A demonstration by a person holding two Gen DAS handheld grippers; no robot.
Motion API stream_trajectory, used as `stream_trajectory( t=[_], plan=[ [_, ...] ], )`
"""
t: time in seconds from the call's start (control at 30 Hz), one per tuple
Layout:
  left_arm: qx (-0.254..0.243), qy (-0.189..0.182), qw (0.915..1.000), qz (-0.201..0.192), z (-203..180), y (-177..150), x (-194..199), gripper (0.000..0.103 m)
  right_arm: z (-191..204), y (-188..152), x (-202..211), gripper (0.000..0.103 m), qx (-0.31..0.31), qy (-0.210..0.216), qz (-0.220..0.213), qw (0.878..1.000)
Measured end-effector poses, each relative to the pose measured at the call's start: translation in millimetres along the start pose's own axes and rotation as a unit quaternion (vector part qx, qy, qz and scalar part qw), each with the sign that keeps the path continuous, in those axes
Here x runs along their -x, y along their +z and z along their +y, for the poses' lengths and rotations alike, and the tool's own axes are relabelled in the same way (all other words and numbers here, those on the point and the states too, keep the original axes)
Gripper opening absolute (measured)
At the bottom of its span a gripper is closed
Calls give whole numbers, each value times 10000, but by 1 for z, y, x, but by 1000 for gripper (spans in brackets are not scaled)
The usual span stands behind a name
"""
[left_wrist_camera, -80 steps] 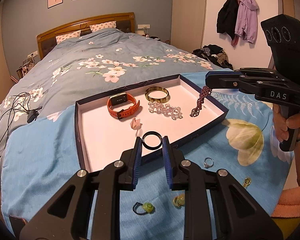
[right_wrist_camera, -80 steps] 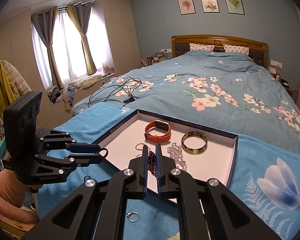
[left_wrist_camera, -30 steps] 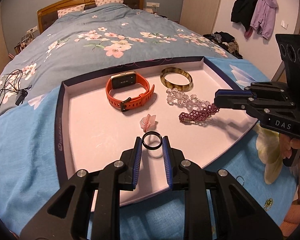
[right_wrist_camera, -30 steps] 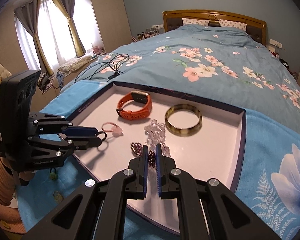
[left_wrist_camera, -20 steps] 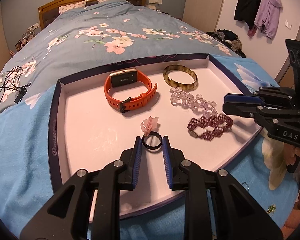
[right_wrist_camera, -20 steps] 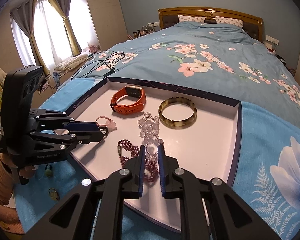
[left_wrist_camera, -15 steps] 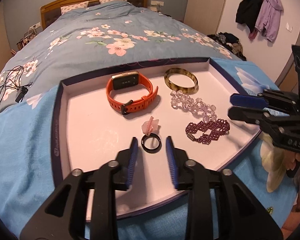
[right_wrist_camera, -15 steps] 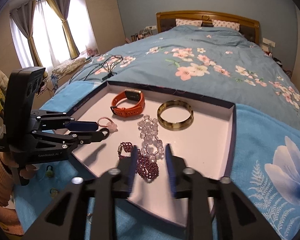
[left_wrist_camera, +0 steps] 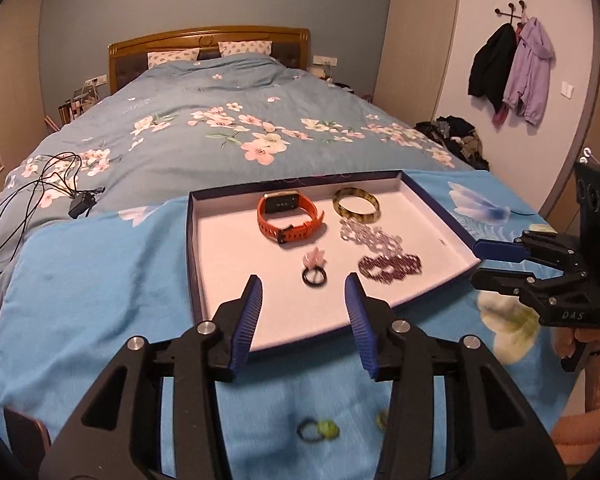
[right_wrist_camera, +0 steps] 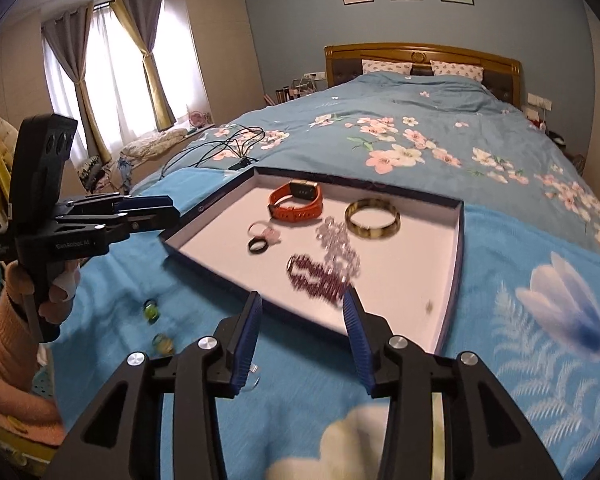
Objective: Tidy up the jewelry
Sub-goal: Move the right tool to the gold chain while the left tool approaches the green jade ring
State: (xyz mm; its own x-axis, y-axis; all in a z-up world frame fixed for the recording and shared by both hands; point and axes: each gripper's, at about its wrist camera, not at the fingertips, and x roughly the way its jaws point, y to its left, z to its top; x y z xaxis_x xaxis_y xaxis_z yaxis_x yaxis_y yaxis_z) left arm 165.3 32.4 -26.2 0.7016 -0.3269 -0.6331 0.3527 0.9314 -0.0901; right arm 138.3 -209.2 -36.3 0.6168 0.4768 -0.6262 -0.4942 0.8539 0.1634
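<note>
A shallow tray point(left_wrist_camera: 236, 264) with a dark blue rim point(right_wrist_camera: 458, 248) lies on the blue blanket. It holds an orange watch point(left_wrist_camera: 290, 216), a horn-coloured bangle point(left_wrist_camera: 356, 205), a clear bead bracelet point(left_wrist_camera: 370, 236), a purple bead bracelet point(left_wrist_camera: 390, 266) point(right_wrist_camera: 316, 276), a pink flower ring point(left_wrist_camera: 314, 258) and a black ring point(left_wrist_camera: 314, 276) point(right_wrist_camera: 257, 245). My left gripper point(left_wrist_camera: 303, 280) point(right_wrist_camera: 171, 209) hovers near the tray's front edge, jaws opening, nothing between them. My right gripper point(right_wrist_camera: 302, 296) point(left_wrist_camera: 478, 264) is back from the tray's right corner, jaws opening too, and empty.
Loose pieces lie on the blanket in front of the tray: a green-stoned ring point(left_wrist_camera: 316, 430) point(right_wrist_camera: 150, 306), a yellowish piece point(right_wrist_camera: 162, 342) and a silver ring point(right_wrist_camera: 252, 376). Black cables point(left_wrist_camera: 40, 188) sprawl on the bed at the left. Coats point(left_wrist_camera: 512, 68) hang on the right wall.
The left gripper let go of the black ring, the right let go of the purple bracelet; both pieces now lie in the tray. Both grippers opened and drew back and up.
</note>
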Motion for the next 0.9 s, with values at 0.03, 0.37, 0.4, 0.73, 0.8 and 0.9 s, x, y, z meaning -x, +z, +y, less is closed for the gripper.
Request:
stream_trajectory(
  t=[0.03, 0.37, 0.4, 0.73, 0.8, 0.9],
  plan=[
    [-25, 9, 10000, -12, 0, -5, 5, 42, 1, -5, 3, 40, -5, -9, 17, 10000],
    [-262, -163, 9995, 16, -17, -46, 32, 43, 12, -51, 20, 40, -14, 11, 380, 9993],
    [-294, -183, 9994, 25, -20, -49, 33, 43, 13, -55, 21, 40, -1, 31, 413, 9991],
    [-592, -416, 9968, 348, -47, -77, 29, 43, 26, -72, 30, 40, 12, 240, 427, 9988],
    [-673, -455, 9958, 424, -52, -81, 25, 42, 29, -76, 31, 40, 40, 274, 453, 9986],
    [-724, -490, 9948, 519, -56, -81, 19, 42, 35, -81, 32, 40, 93, 327, 520, 9981]
  ],
)
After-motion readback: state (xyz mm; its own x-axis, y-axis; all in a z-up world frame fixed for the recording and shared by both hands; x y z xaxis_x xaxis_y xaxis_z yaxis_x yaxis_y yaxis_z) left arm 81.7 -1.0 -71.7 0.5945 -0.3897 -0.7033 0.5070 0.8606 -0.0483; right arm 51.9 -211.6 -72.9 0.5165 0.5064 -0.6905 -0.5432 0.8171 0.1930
